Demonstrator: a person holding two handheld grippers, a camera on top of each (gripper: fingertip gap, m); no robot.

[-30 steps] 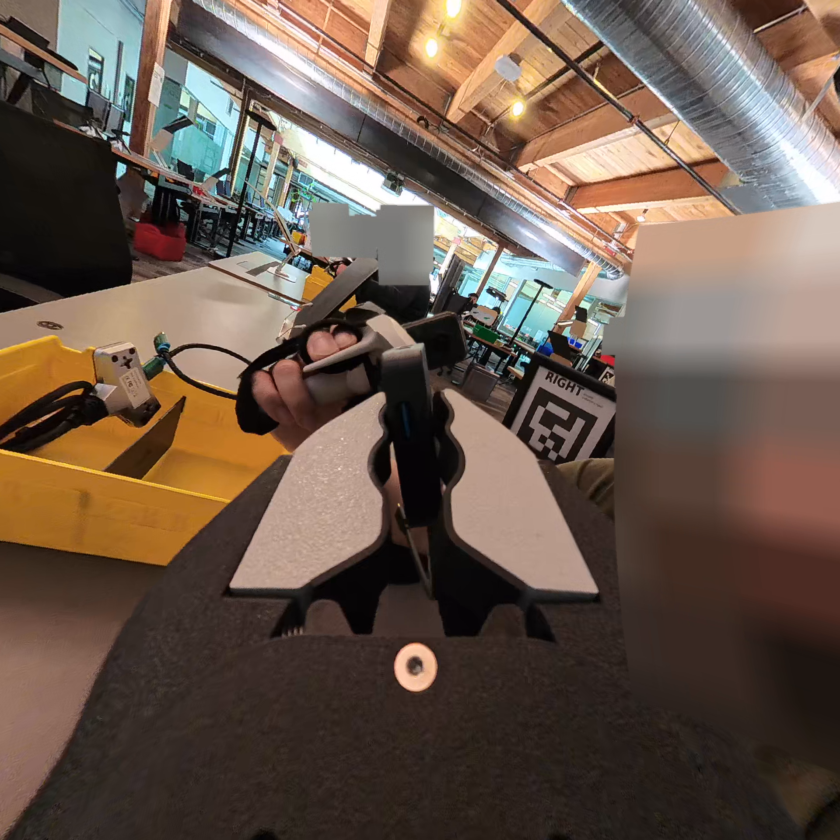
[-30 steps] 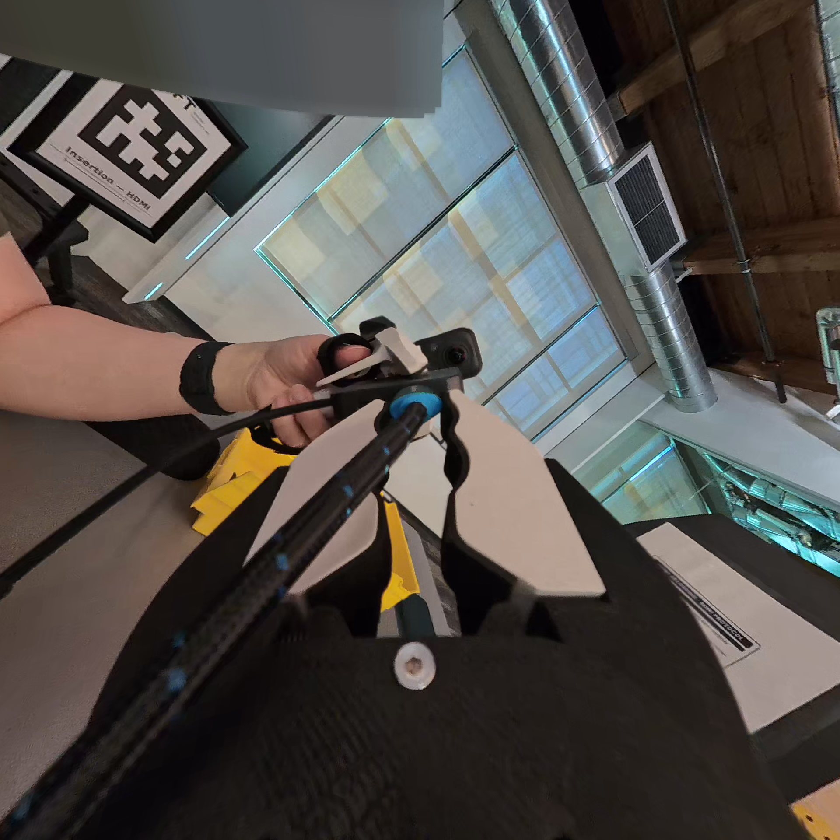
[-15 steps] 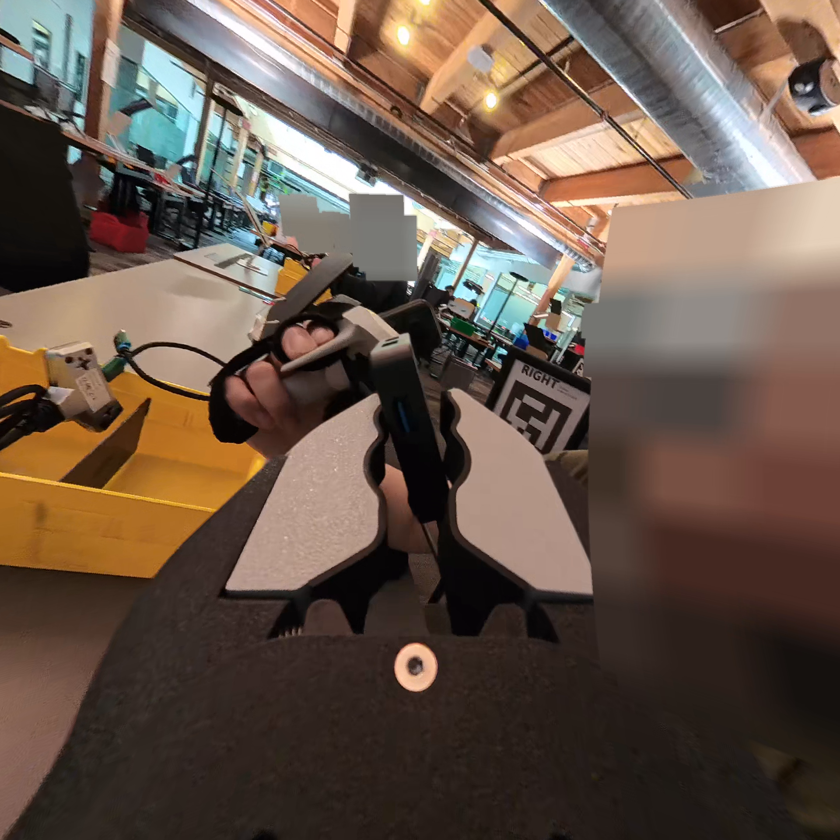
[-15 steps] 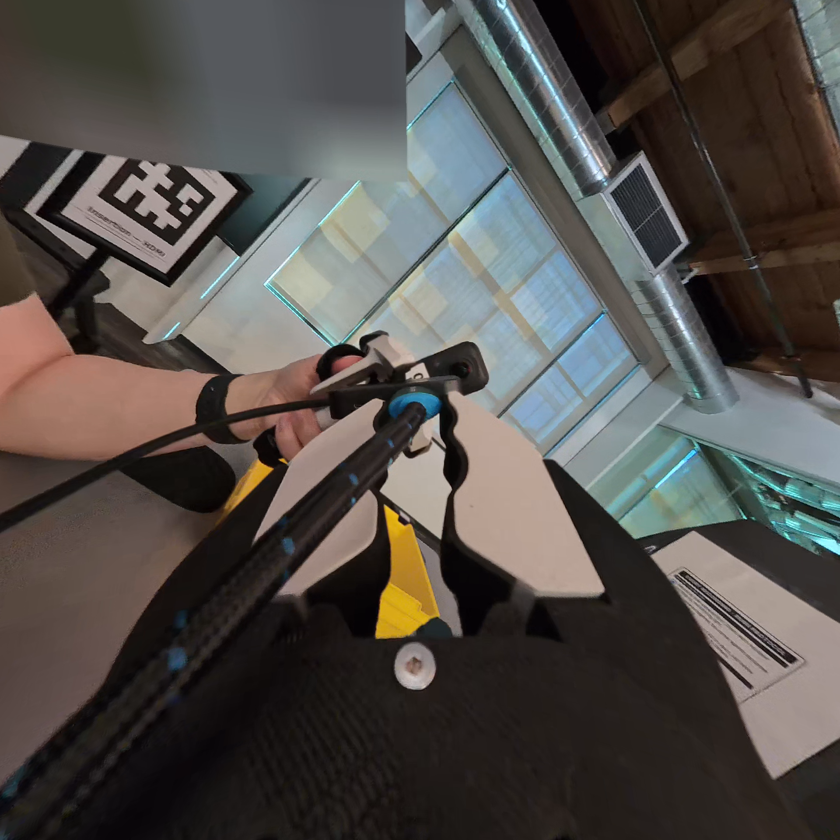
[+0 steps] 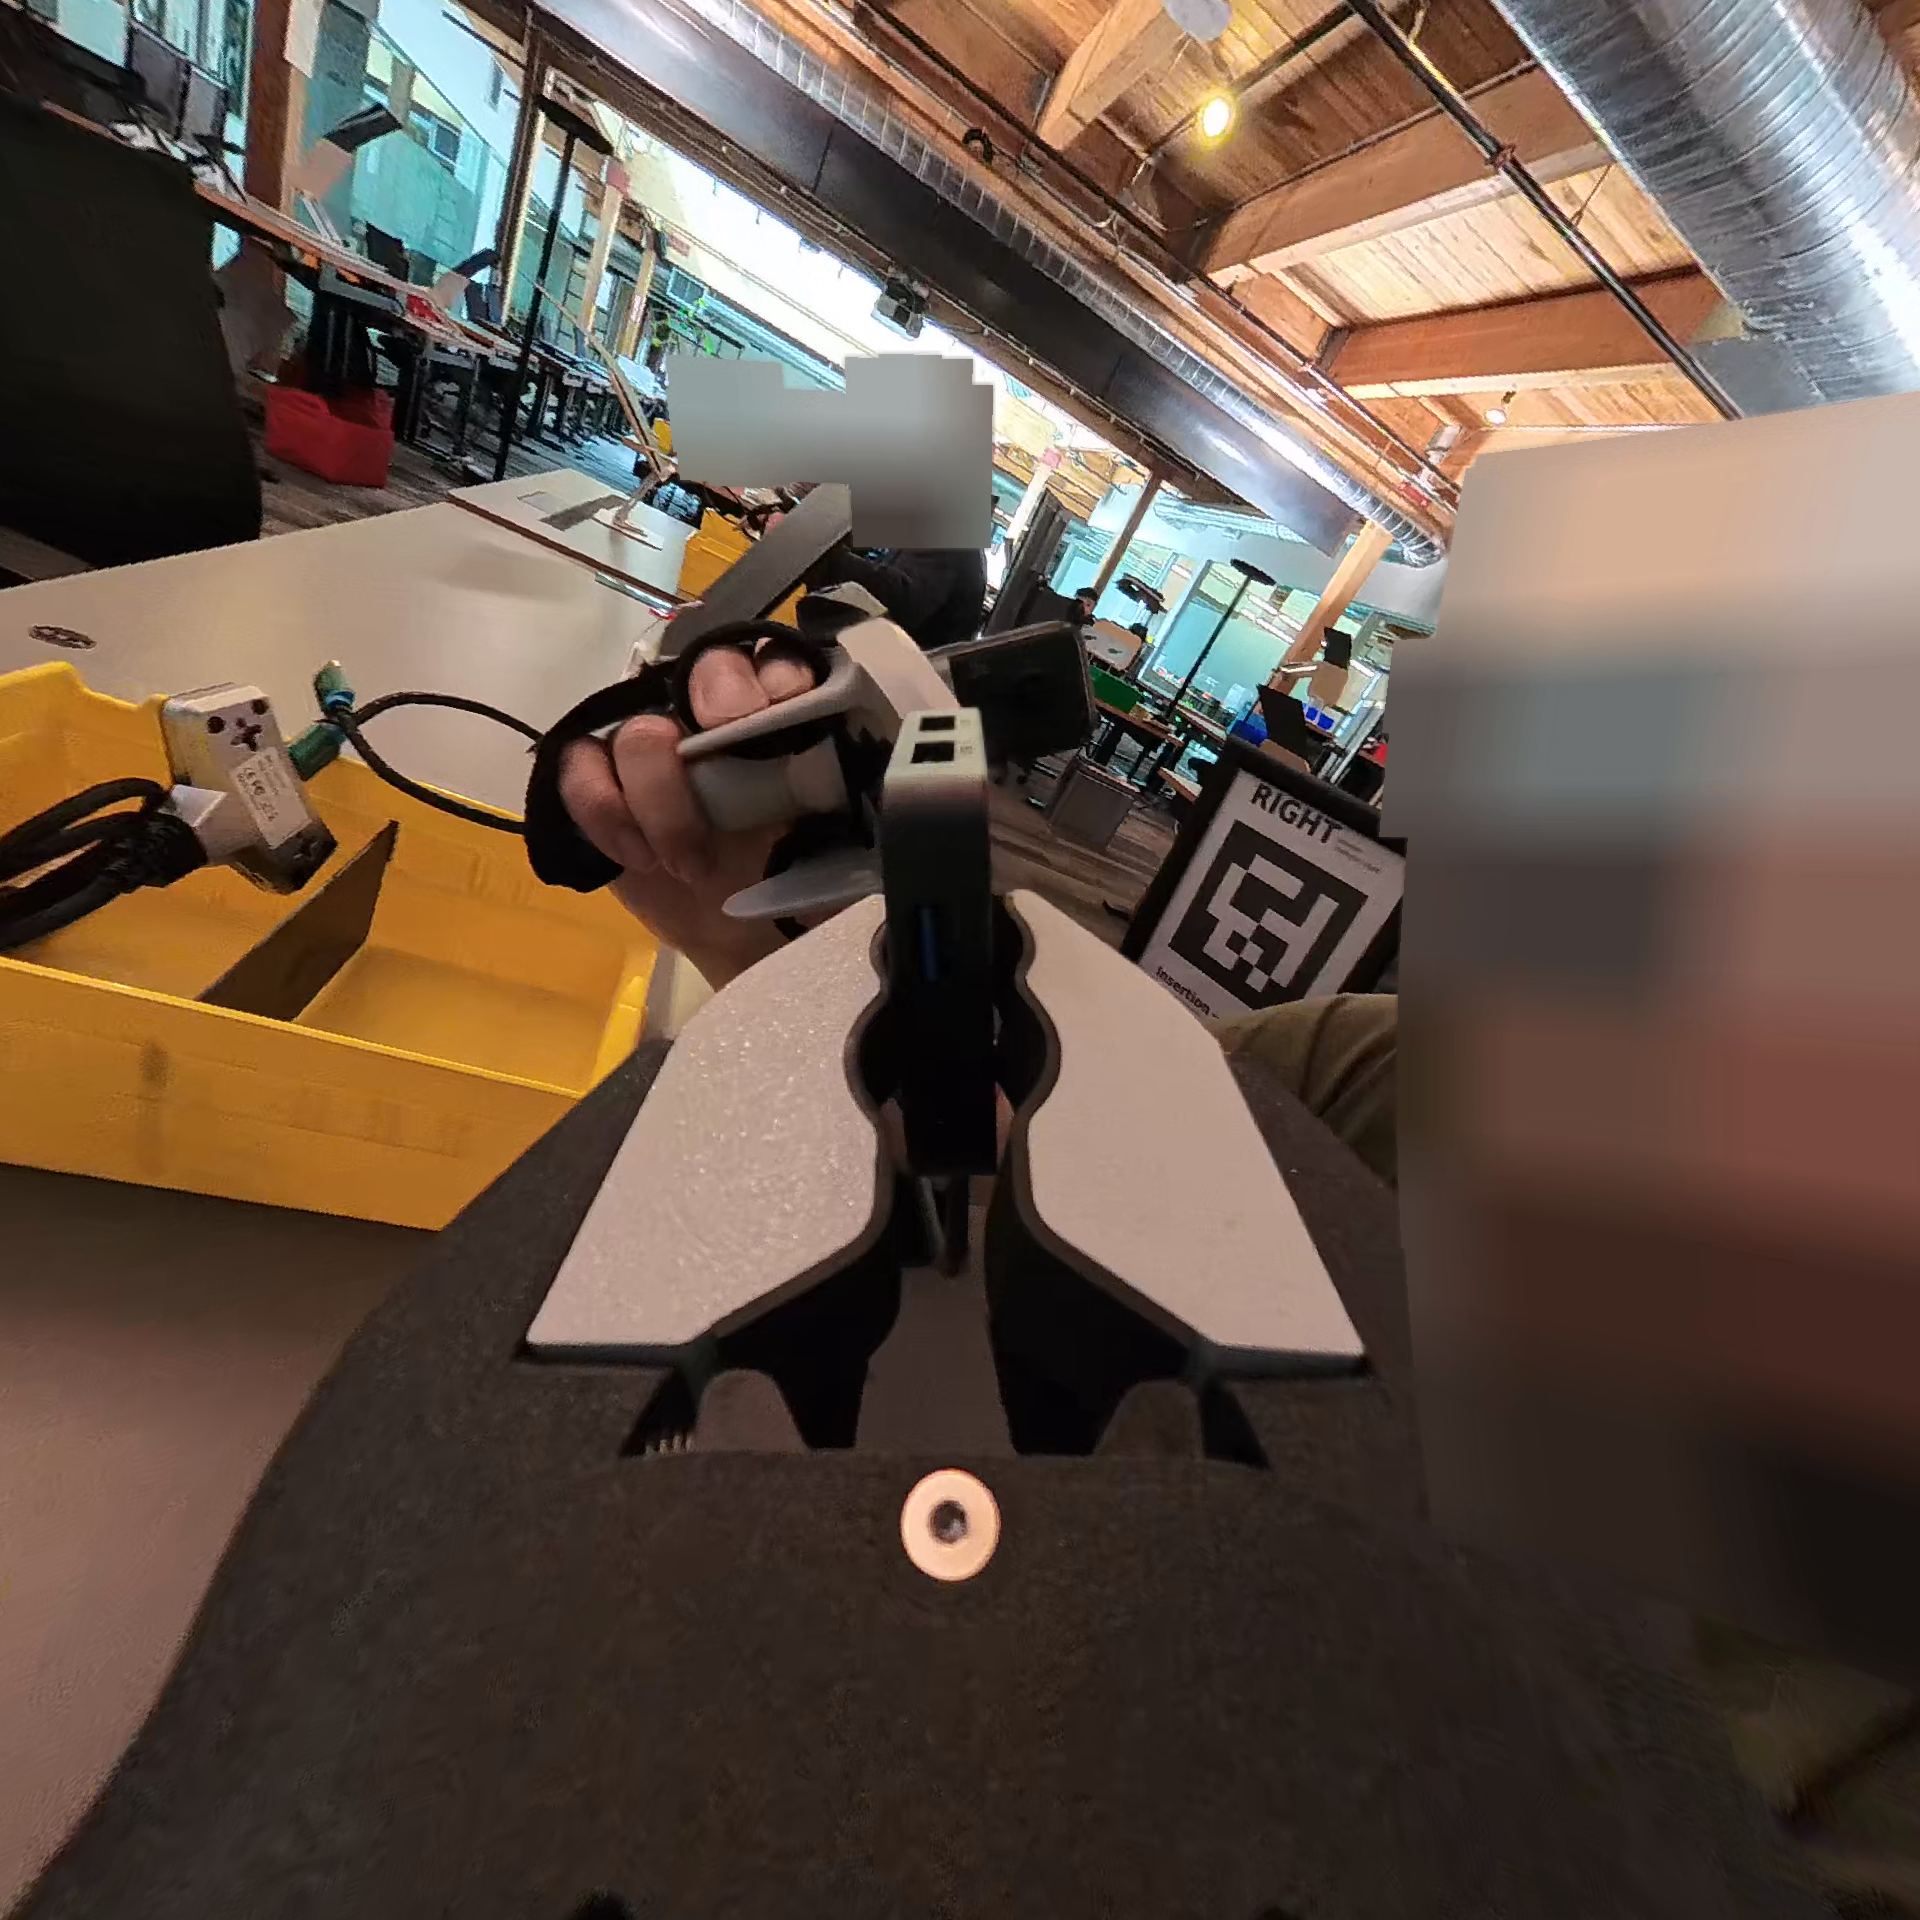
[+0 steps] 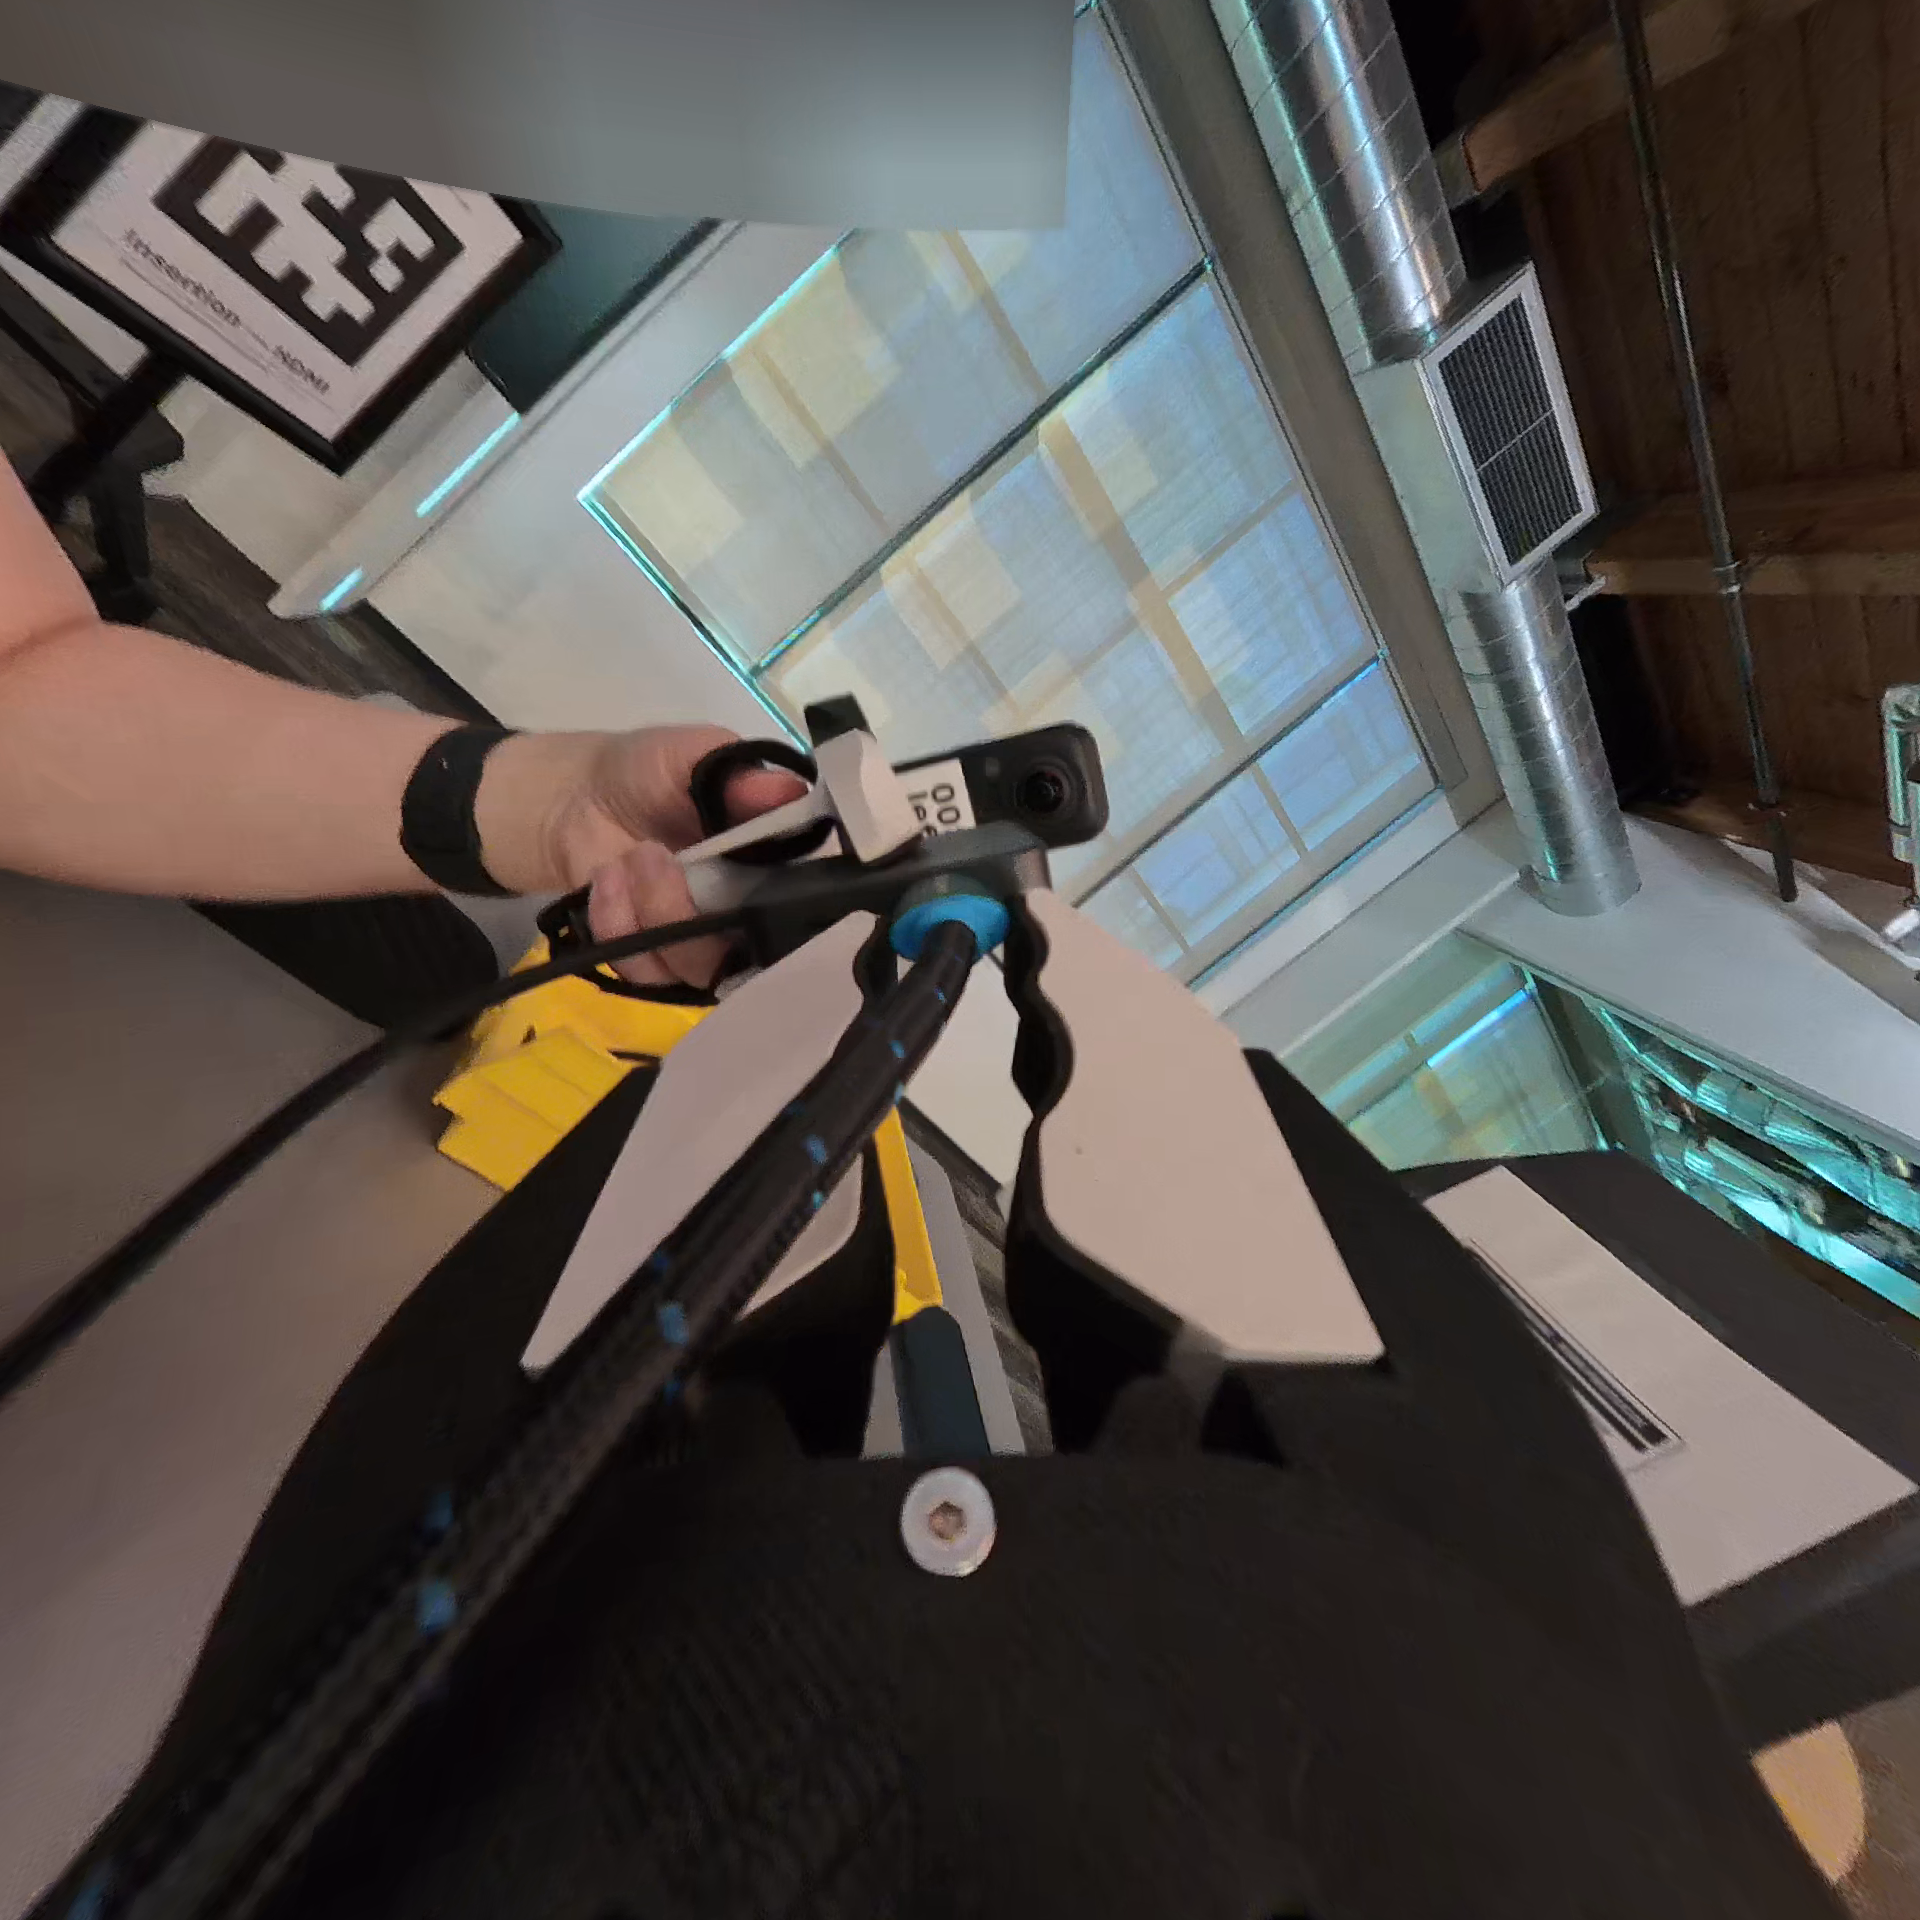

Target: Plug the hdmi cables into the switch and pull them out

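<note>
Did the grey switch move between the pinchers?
Yes. Against the left gripper clamping it, the switch has straightened from a leftward lean to nearly upright.

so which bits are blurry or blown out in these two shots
Left wrist view: the switch between the left gripper fingers is sharp, the far windows are blown out, and the yellow bin edge looks softly smeared. Right wrist view: the braided hdmi cable blurs near the lens, and the window panes glare.
</note>
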